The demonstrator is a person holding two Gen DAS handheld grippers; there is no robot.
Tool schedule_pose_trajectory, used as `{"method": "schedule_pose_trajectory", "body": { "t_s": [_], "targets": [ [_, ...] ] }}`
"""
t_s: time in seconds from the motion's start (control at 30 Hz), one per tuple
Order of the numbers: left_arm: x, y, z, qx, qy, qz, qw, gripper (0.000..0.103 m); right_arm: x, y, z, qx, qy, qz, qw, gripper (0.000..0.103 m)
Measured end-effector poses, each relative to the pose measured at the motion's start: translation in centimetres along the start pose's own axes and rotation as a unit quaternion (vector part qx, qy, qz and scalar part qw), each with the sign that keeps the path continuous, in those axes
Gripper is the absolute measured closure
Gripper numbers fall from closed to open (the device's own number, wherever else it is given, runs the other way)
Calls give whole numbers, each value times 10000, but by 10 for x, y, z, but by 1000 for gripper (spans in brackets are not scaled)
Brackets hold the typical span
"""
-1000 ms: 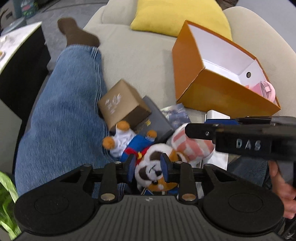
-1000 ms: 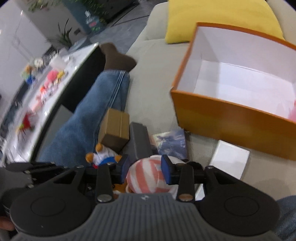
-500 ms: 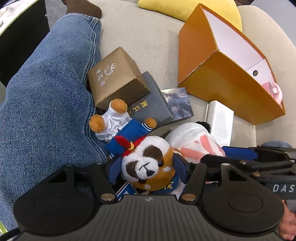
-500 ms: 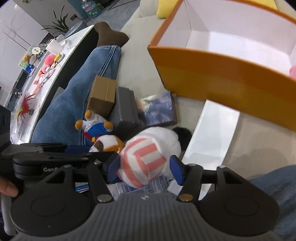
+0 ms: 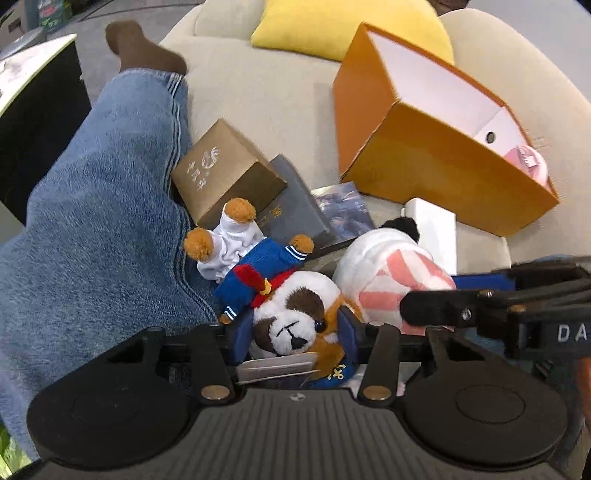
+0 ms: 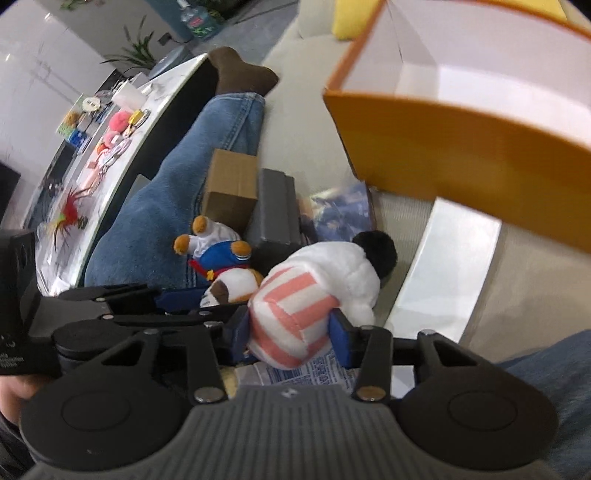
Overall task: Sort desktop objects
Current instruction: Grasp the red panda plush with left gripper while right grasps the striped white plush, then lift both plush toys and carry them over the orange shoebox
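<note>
My left gripper (image 5: 295, 341) is shut on the head of a brown-and-white plush dog (image 5: 291, 314) in a blue sailor suit. My right gripper (image 6: 291, 328) is shut on a white plush (image 6: 295, 306) with pink stripes and a black tuft; that plush also shows in the left wrist view (image 5: 391, 277). Both toys are held side by side just above the sofa seat. An open orange box (image 5: 443, 170) with a white inside lies ahead on the right, holding a pink item (image 5: 528, 162).
A brown carton (image 5: 225, 173), a grey book (image 5: 291, 206), a picture card (image 5: 343, 210) and a white flat box (image 5: 436, 229) lie on the beige sofa (image 5: 258, 92). A jeans leg (image 5: 103, 221) lies left. A yellow cushion (image 5: 332, 26) is behind.
Both grippers opened wide half a second ago and have closed again on their plush toys. Both cameras have pulled back and the orange box looks farther off.
</note>
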State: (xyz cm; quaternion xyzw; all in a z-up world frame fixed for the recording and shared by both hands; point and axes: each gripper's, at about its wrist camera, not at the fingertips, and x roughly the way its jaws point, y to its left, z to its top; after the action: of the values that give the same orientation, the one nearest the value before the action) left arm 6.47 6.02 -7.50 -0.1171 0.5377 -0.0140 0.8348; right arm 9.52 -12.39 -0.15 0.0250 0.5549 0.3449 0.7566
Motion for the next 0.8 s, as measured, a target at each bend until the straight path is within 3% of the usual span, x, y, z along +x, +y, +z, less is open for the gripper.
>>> {"method": "schedule_pose_trajectory", "body": {
  "t_s": [0.1, 0.2, 0.37, 0.57, 0.8],
  "targets": [
    [-14, -7, 4, 196, -116, -136, 9996, 48, -16, 10, 2, -403, -270, -244, 9985, 57],
    [-30, -16, 14, 504, -252, -391, 9976, 48, -32, 26, 2, -1170, -614, -769, 9883, 57],
    [-7, -30, 28, 931, -67, -387, 9949, 48, -14, 34, -7, -2106, -549, -1399, 9660, 57],
    [19, -22, 23, 1065, 180, -460, 9931, 44, 13, 10, -20, -1587, 47, -816, 9839, 48],
    [19, -6, 16, 824, 201, -511, 9951, 40, -4, -21, -15, -433, -119, -126, 9989, 33]
  ]
}}
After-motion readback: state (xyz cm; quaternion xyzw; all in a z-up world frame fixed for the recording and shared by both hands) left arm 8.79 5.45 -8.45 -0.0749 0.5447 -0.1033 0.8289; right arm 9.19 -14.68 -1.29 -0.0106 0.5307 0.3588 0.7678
